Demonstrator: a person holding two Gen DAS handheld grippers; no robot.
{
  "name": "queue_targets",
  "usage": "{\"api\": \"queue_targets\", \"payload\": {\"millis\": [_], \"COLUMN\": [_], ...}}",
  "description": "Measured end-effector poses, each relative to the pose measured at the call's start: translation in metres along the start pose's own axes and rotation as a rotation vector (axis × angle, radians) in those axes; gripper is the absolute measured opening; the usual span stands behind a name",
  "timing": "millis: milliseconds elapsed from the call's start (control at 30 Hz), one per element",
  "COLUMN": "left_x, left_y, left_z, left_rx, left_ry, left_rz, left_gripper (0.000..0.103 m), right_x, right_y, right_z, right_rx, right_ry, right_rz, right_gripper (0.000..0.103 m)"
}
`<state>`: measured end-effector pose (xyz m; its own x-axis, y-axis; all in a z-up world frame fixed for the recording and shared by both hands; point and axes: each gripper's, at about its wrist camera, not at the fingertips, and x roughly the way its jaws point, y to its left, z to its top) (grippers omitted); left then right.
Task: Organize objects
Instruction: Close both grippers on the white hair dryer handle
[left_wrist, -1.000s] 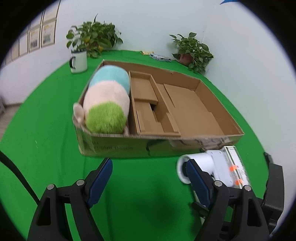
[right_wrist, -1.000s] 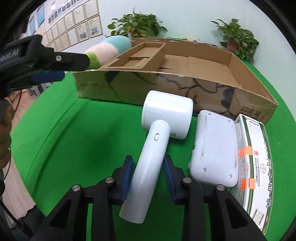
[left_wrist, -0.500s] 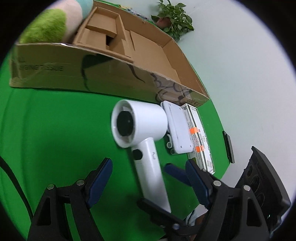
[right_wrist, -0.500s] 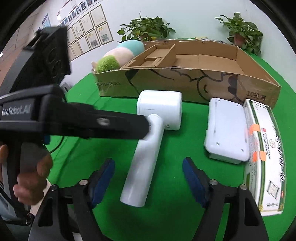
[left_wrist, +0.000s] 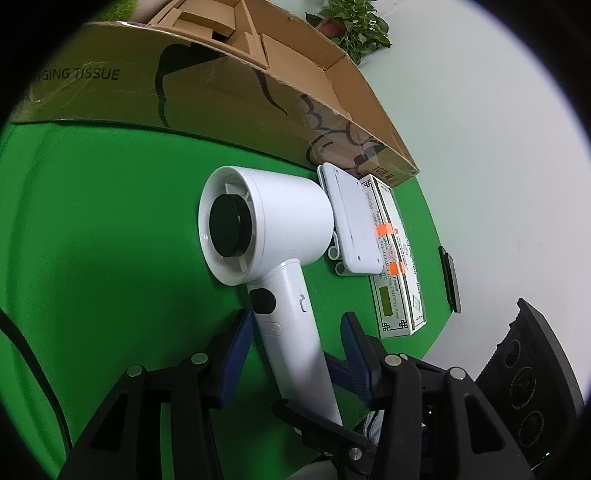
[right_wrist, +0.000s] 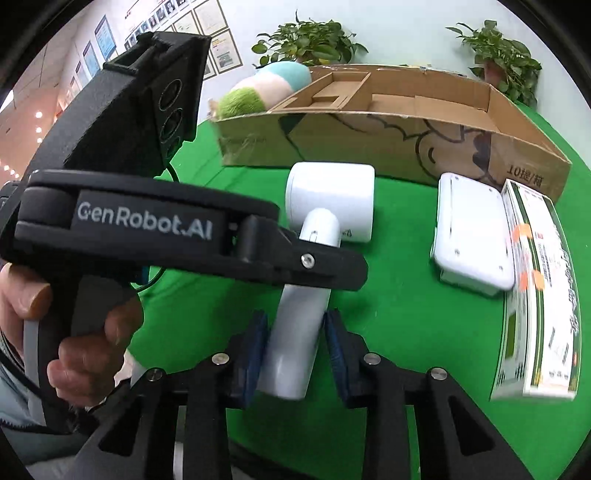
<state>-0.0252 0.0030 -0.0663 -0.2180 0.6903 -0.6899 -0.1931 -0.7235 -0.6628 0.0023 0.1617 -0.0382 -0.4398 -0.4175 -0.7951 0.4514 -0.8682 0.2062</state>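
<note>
Both my grippers are on the white hair dryer (left_wrist: 269, 236), which lies flat on the green cloth (left_wrist: 92, 240) just in front of the cardboard box (left_wrist: 221, 92).

Its long axis is the handle. In the right wrist view it runs from the barrel (right_wrist: 330, 201), next the box wall, straight back toward my right gripper (right_wrist: 295, 350), so the handle sits square between those fingers.

Right gripper: jaws closing, blue pads (right_wrist: 255, 354) at the lower handle on both sides, close to or just touching it. I cannot tell whether they bite yet.

Left gripper (left_wrist: 295, 354): jaws closing too, astride the handle higher up, near the switch. The left-hand pad sits against the handle; the other pad stands clear, with green showing between. Not a grip yet. It comes in across the handle from the side, as the right wrist view shows.

The right gripper is the better aligned; the left crosses above it, crowding the same handle.

Beside the dryer: a flat white case (right_wrist: 472, 236) and a medicine carton (right_wrist: 535, 295), touching each other. A plush toy (right_wrist: 266, 88) lies in the box's left end.

My judgement: the lift must clear the near wall.
</note>
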Motion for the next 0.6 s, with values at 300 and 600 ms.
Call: {"api": "queue_targets", "payload": {"millis": [300,600], "left_x": [0.006,-0.003], "left_y": [0.007,-0.01], "left_z": [0.02,0.016], "left_rx": [-0.032,0.028], "left_ry": [-0.006,-0.024], "left_rz": [0.016,0.037], "left_gripper": [0.034,0.034], "right_x": [0.026,0.025], "right_y": [-0.005,0.005], "right_z": [0.028,0.032], "right_rx": [0.044,0.024], "right_ry": [0.047,0.01], "right_rz": [-0.049,-0.1], "right_gripper": [0.029,0.026]}}
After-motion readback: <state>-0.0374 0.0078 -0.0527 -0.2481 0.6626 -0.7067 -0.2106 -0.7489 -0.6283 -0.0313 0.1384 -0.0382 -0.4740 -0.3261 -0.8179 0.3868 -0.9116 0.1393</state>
